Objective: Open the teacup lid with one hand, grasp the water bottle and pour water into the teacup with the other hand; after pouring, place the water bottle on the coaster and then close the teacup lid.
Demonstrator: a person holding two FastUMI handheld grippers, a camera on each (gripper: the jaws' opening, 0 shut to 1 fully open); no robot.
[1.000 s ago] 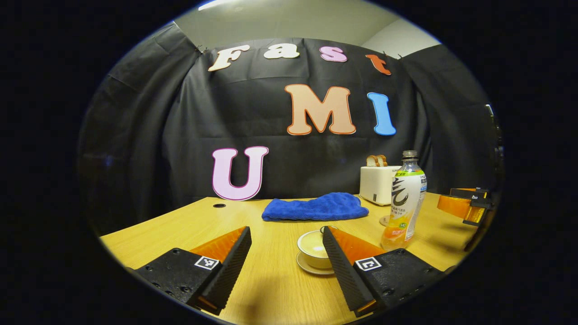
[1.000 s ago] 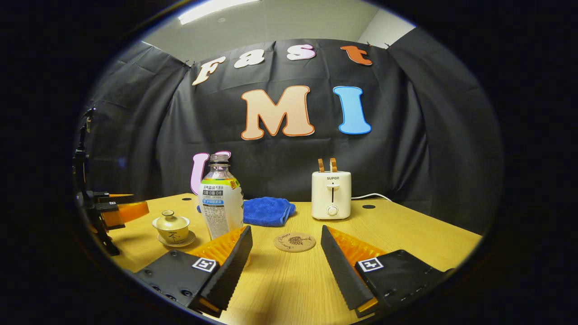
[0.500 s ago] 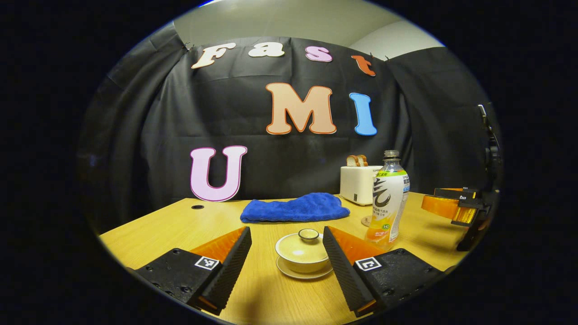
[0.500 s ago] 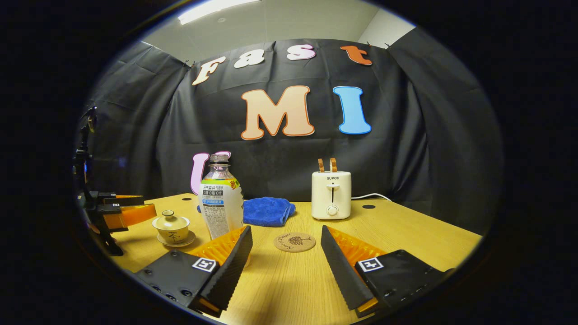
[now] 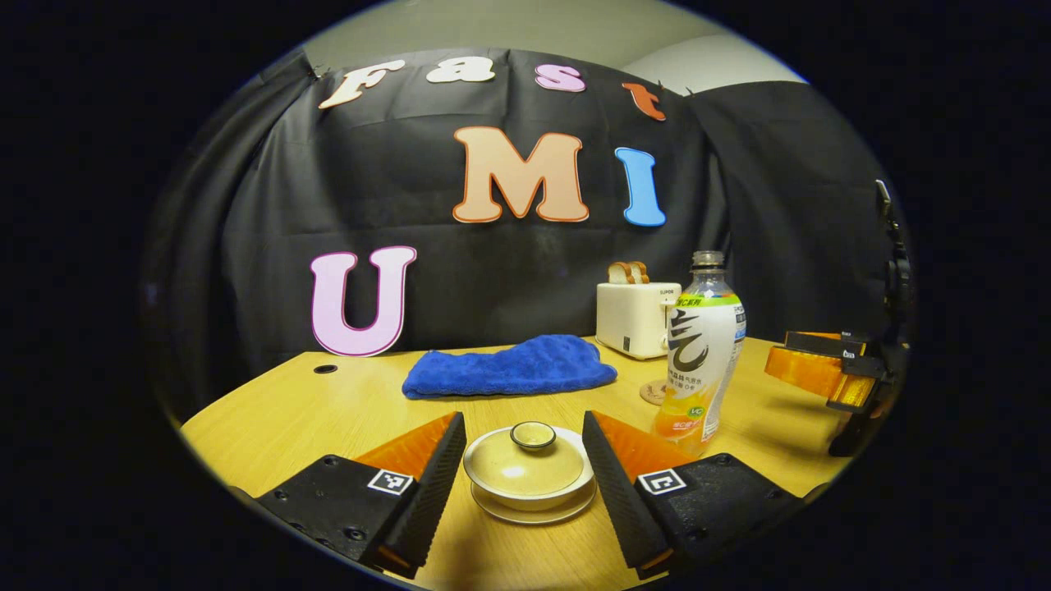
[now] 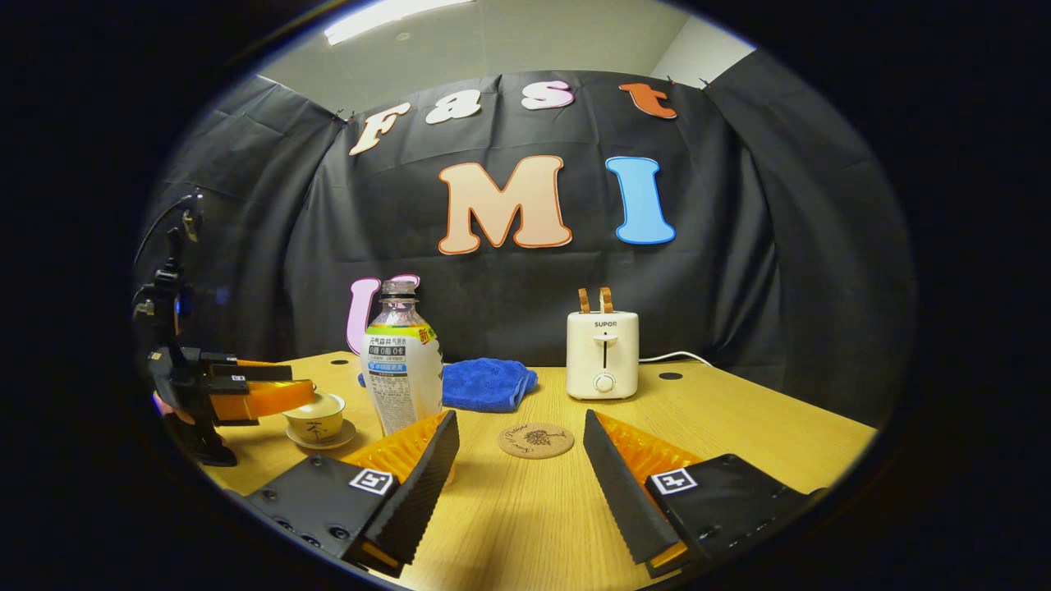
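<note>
A cream lidded teacup [image 5: 530, 472] on a saucer sits between the fingers of my left gripper [image 5: 522, 460], which is open and straddles the lid without touching it. The lid's knob [image 5: 533, 435] points up. Right of it stands a water bottle [image 5: 698, 353] with a white and orange label, upright, no cap visible. In the right gripper view the same bottle [image 6: 401, 369] stands just beyond my right gripper [image 6: 519, 464], which is open and holds nothing. A round cork coaster [image 6: 535, 440] lies ahead between its fingers. The left gripper [image 6: 246, 394] covers the teacup [image 6: 317, 417] there.
A blue cloth [image 5: 511, 373] lies behind the teacup. A white toaster [image 6: 603, 355] with bread slices stands at the back, its cord trailing right. The wooden table [image 6: 739, 427] carries two small cable holes. The right gripper [image 5: 821, 369] shows at the far right of the left gripper view.
My left gripper moved forward and right until its fingers straddle the teacup lid. The right gripper, bottle and coaster stayed put.
</note>
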